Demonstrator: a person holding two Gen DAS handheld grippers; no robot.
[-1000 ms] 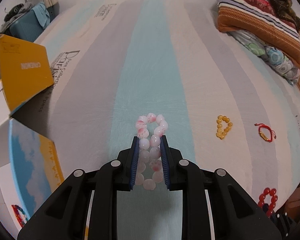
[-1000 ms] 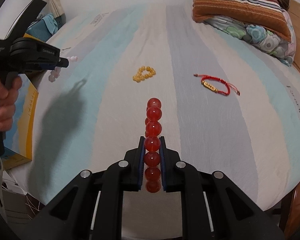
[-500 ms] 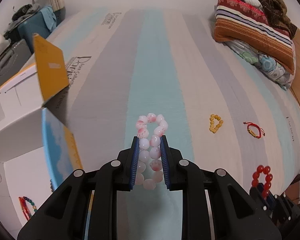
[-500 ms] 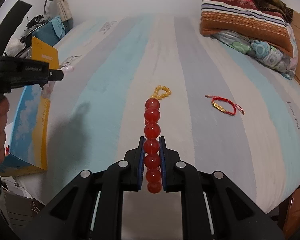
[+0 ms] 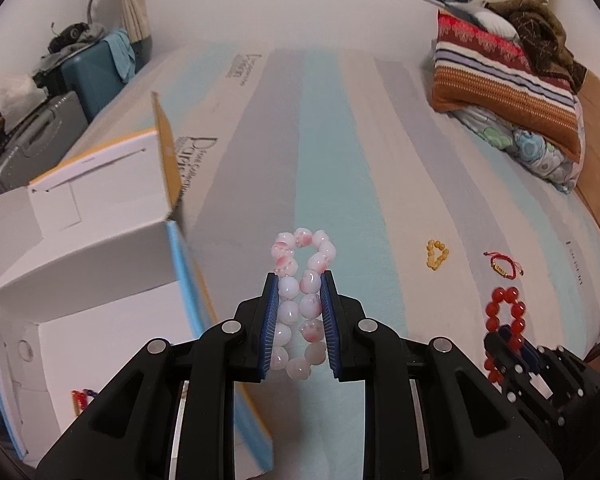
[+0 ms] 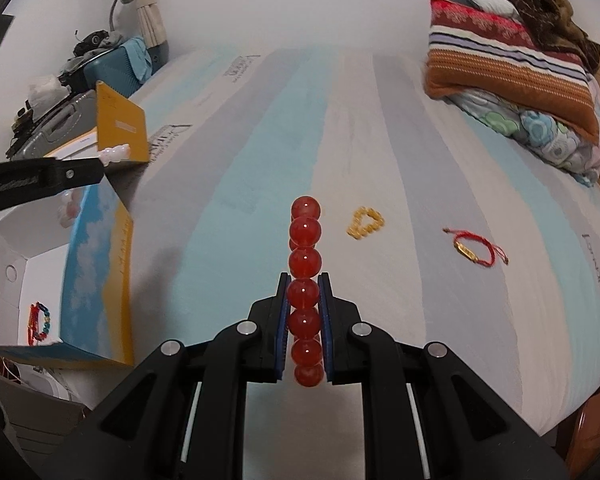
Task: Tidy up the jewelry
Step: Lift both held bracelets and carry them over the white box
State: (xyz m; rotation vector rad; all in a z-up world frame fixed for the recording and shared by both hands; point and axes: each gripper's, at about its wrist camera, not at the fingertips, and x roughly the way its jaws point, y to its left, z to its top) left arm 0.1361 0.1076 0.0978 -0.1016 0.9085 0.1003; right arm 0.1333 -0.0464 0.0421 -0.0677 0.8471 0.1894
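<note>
My left gripper [image 5: 300, 284] is shut on a pink-and-white bead bracelet [image 5: 302, 276], held in the air beside the open box [image 5: 100, 264] at the bed's left edge. My right gripper [image 6: 304, 280] is shut on a red bead bracelet [image 6: 305, 264], held edge-on above the bed. The right gripper and the red bracelet [image 5: 504, 312] also show low right in the left wrist view. A yellow bead bracelet [image 6: 365, 223] and a red string bracelet [image 6: 474, 249] lie on the striped sheet. A multicoloured bracelet [image 6: 40, 320] lies inside the box.
The box has a raised yellow flap [image 6: 120, 128] and a blue and yellow side. Folded blankets and pillows [image 6: 512, 72] are piled at the far right of the bed. Suitcases [image 5: 40, 140] and clutter stand beyond the bed's left side. The left gripper [image 6: 40, 184] reaches over the box.
Both grippers have risen and pulled back from the bed. The left one has moved left, closer over the open box. Both bracelets stay gripped.
</note>
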